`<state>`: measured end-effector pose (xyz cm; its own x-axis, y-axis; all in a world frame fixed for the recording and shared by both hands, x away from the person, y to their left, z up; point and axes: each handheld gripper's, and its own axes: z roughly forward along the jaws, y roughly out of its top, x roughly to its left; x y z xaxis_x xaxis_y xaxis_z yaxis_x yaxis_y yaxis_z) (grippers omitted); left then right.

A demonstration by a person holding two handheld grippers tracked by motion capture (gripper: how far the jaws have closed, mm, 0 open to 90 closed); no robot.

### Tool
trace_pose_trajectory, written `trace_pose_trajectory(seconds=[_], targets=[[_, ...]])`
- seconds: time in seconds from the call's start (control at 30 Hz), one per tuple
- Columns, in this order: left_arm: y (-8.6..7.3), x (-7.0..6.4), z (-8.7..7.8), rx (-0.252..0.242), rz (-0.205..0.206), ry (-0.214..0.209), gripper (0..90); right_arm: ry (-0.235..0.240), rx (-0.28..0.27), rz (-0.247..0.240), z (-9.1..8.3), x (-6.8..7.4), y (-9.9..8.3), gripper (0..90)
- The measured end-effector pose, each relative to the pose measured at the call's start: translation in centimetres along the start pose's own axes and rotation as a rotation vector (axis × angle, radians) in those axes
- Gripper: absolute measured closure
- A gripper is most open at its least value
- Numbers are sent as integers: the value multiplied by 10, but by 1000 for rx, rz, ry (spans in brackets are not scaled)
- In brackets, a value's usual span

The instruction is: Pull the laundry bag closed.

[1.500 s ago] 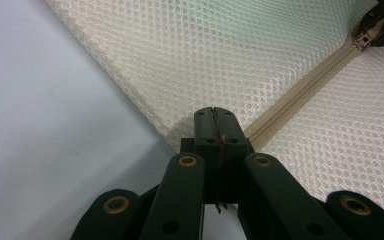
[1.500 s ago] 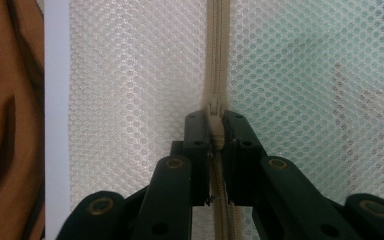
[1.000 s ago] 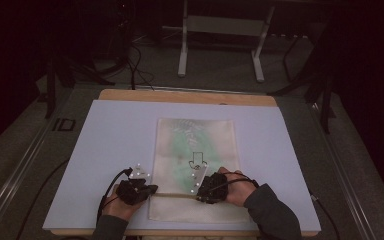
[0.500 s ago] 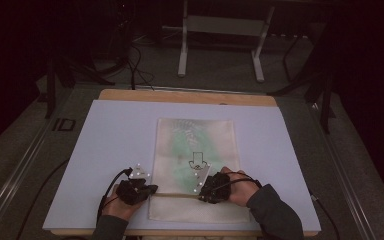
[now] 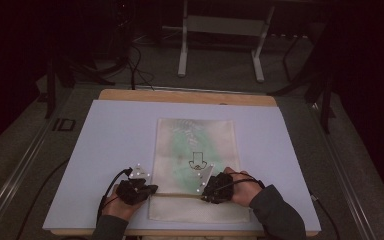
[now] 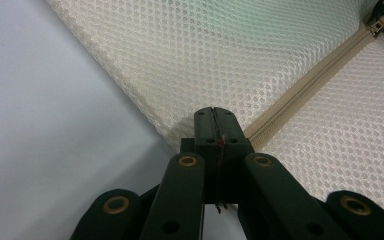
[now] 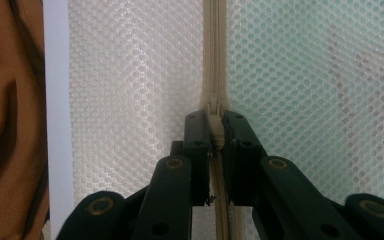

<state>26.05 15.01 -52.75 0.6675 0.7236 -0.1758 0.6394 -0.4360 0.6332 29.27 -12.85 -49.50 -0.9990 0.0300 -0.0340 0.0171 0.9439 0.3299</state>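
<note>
A cream mesh bag [image 5: 195, 135] lies flat on the pale board [image 5: 110, 140], with something green showing through it. A zipper [image 5: 177, 194] runs across the bag's near part. My left gripper [image 5: 150, 189] sits at the bag's left edge, where the zipper [image 6: 300, 97] ends. In the left gripper view the left gripper [image 6: 214, 114] is shut on the mesh bag's edge [image 6: 180, 137]. My right gripper [image 5: 206, 193] is farther right along the zipper. In the right gripper view the right gripper [image 7: 215, 120] is pinched on the zipper pull [image 7: 214, 106].
The board rests on a wooden table [image 5: 190, 96] whose edge shows at the far side. A metal stand [image 5: 220, 30] and cables are on the dark floor beyond. Bare board lies to the left and right of the bag. The person's sleeves come in at the bottom.
</note>
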Motion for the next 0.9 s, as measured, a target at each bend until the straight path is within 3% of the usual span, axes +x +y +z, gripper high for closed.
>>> trace_pose_trajectory(seconds=[0.9], targets=[[0,0,0,1,2,-2,896,-6,21,26,-10,-2,-20,825]])
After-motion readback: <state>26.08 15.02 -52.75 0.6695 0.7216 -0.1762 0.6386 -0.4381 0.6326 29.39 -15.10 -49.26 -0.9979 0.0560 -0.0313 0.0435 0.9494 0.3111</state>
